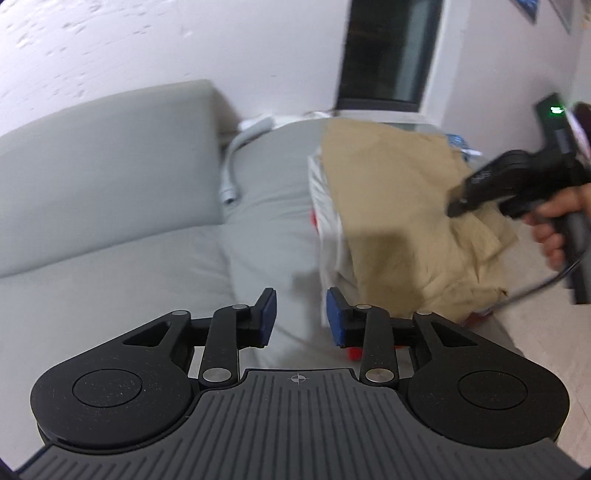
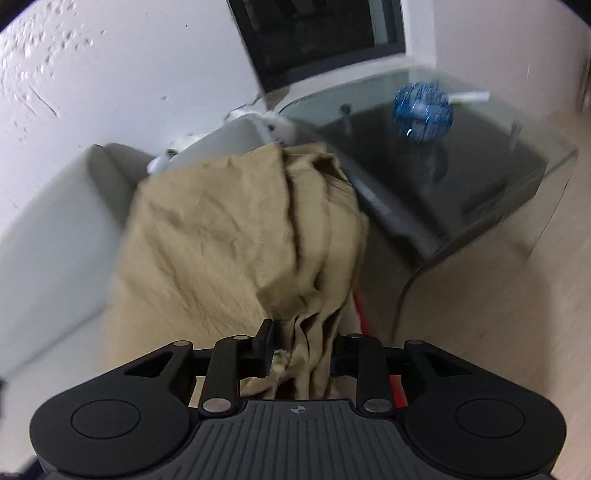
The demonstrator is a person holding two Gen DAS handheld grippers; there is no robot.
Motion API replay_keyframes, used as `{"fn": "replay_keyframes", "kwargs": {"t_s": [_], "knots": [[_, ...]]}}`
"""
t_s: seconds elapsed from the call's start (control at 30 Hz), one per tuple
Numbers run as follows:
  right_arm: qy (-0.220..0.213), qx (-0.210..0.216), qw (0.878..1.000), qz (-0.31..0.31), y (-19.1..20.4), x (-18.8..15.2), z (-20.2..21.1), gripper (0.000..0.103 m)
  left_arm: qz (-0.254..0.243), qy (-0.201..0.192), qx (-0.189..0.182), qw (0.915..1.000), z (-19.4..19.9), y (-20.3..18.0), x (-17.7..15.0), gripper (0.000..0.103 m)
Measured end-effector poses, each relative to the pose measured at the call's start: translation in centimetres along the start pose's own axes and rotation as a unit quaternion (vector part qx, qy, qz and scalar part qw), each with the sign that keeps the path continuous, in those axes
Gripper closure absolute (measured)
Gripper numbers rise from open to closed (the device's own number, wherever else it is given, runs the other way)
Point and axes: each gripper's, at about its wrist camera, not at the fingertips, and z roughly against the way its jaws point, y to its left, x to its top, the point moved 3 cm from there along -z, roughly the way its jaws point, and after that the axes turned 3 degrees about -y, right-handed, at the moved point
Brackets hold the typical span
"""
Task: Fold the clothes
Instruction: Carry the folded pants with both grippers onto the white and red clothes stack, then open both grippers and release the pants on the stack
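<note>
Gripping a bunched fold of tan garment [image 2: 229,236], the right tongs [image 2: 301,350] are clamped on the cloth, which fills the space between their black fingers and spills forward in creased layers. From the right wrist view, the garment lies across the arm end of a grey sofa [image 2: 48,240], its wrinkled body spread to the left and a thick gathered ridge running down the right side toward the tongs. Beyond it stands a glass-topped side table [image 2: 480,177] carrying a blurred blue ball [image 2: 423,112], with a dark window [image 2: 317,33] set in the white wall behind.

Seen from the left wrist view, the left tongs [image 1: 301,317] stand apart, their blue pads [image 1: 334,317] holding nothing, poised over the sofa seat just short of the garment's near edge. White cloth [image 1: 327,221] shows under the tan garment's left border. A white cable [image 1: 231,173] trails down the gap beside the sofa's back cushion. At far right, a hand [image 1: 554,229] holds the other gripper's handle, its black nose meeting the garment's upper right part.
</note>
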Motion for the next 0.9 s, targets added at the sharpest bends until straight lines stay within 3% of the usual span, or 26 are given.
{"fn": "replay_keyframes", "kwargs": {"t_s": [0.13, 0.2, 0.23, 0.27, 0.33, 0.43, 0.5, 0.57, 0.6, 0.73, 0.8, 0.9], "knots": [[-0.05, 0.013, 0.994, 0.1, 2.6, 0.6, 2.1, 0.083, -0.005, 0.004, -0.005, 1.0, -0.8, -1.0, -0.2, 0.064], [-0.042, 0.012, 0.993, 0.111, 2.9, 0.6, 2.1, 0.076, 0.002, 0.01, -0.007, 0.9999, -1.1, -1.4, -0.4, 0.064], [-0.003, -0.011, 0.994, 0.108, 2.6, 0.5, 1.5, 0.065, 0.006, 0.012, -0.007, 0.9999, -1.2, -1.6, -0.4, 0.064], [0.002, -0.022, 0.994, 0.109, 2.4, 0.5, 1.6, 0.056, 0.004, 0.014, -0.01, 0.9998, -1.0, -1.8, -0.6, 0.064], [-0.027, -0.053, 0.992, 0.115, 1.4, 0.1, 4.3, 0.05, -0.004, 0.013, -0.014, 0.9998, -0.4, -2.0, -0.9, 0.062], [-0.07, -0.053, 0.99, 0.11, 0.1, -0.2, 8.7, 0.038, 0.005, 0.017, -0.009, 0.9998, -0.6, -1.3, -1.1, 0.061], [-0.1, -0.017, 0.989, 0.111, 0.1, -1.0, 10.9, 0.042, 0.011, 0.021, -0.008, 0.9997, -0.1, -1.4, -1.7, 0.061], [-0.11, 0.026, 0.984, 0.135, 0.5, -2.5, 12.0, 0.085, 0.012, 0.025, -0.006, 0.9996, 0.6, -1.7, -2.3, 0.061], [-0.1, 0.034, 0.98, 0.168, 1.3, -4.0, 12.1, 0.088, 0.009, 0.029, -0.003, 0.9996, 0.8, -1.9, -2.6, 0.061], [-0.021, -0.048, 0.975, 0.218, 2.2, -7.8, 7.7, 0.086, 0.01, 0.044, 0.008, 0.999, 2.5, -1.9, -3.4, 0.06], [-0.022, -0.054, 0.979, 0.197, 2.1, -7.7, 8.0, 0.085, 0.008, 0.047, 0.011, 0.9988, 3.6, -1.9, -3.3, 0.055], [-0.042, -0.012, 0.989, 0.144, 2.8, -6.1, 12.6, 0.073, -0.004, 0.05, 0.028, 0.9983, 5.2, -2.3, -2.7, 0.047]]}}
